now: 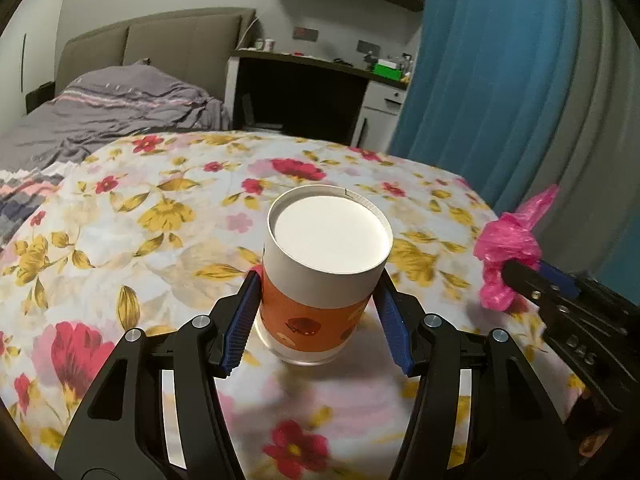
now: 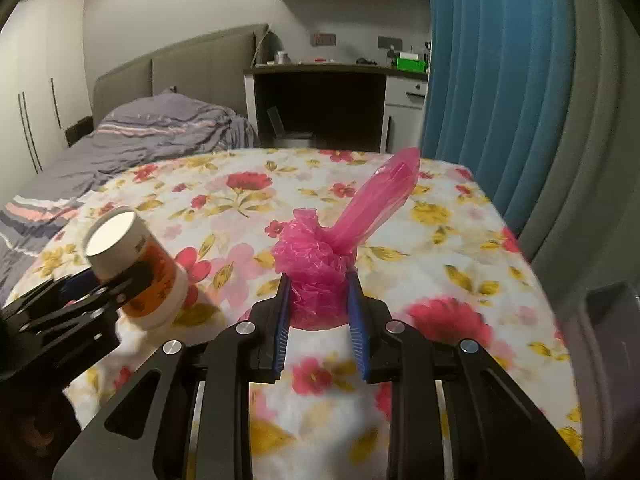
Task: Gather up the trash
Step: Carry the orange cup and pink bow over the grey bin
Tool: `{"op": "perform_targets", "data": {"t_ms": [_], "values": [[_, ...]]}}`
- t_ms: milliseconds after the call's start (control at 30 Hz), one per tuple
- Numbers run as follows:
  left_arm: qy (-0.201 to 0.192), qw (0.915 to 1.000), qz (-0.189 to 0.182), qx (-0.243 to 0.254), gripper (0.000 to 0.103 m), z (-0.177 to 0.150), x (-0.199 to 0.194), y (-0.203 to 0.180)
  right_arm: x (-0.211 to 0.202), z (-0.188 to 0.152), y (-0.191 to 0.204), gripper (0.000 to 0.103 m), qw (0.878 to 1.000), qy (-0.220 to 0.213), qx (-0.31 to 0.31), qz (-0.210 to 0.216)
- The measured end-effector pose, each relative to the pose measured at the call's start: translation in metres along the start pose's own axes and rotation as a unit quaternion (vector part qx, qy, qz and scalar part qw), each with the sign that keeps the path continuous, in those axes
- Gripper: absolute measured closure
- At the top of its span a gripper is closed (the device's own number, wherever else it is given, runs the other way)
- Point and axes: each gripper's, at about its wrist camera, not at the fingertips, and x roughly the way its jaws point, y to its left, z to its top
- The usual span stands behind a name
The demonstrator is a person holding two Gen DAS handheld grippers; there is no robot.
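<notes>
With the paper cup [image 1: 320, 276] clamped by the left gripper [image 1: 320, 320] and the crumpled pink bag [image 2: 320, 268] pinched by the right gripper [image 2: 318, 320], both just above the worktop [image 2: 460, 240] middle, the slippery bag could be dropped if jolted.

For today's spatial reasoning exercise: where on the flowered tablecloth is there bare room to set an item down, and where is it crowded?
Free: the far stretch of tablecloth towards the bed and desk, and the right side by the blue curtain. Crowded: the near edge, where the left gripper grips the cup and the right gripper the pink bag.
</notes>
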Motion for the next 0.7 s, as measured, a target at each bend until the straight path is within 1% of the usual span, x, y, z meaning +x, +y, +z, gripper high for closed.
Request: {"op": "perform_targets", "data": {"t_ms": [233,433,700], "values": [[-0.019,0.9990,-0.023,0.033,0.047,-0.008,-0.037,-0.046,-0.061,-0.018,-0.026,0.076,1.000,-0.027,-0.001,0.000],[-0.023,0.9974,-0.040,0.055,0.047,-0.021,-0.060,-0.085,-0.107,-0.042,-0.057,0.076,0.999,-0.046,0.003,-0.002],[-0.025,0.9924,-0.072,0.097,0.047,-0.040,-0.077,-0.151,-0.137,-0.068,-0.106,0.076,0.998,-0.052,0.033,-0.025]]}}
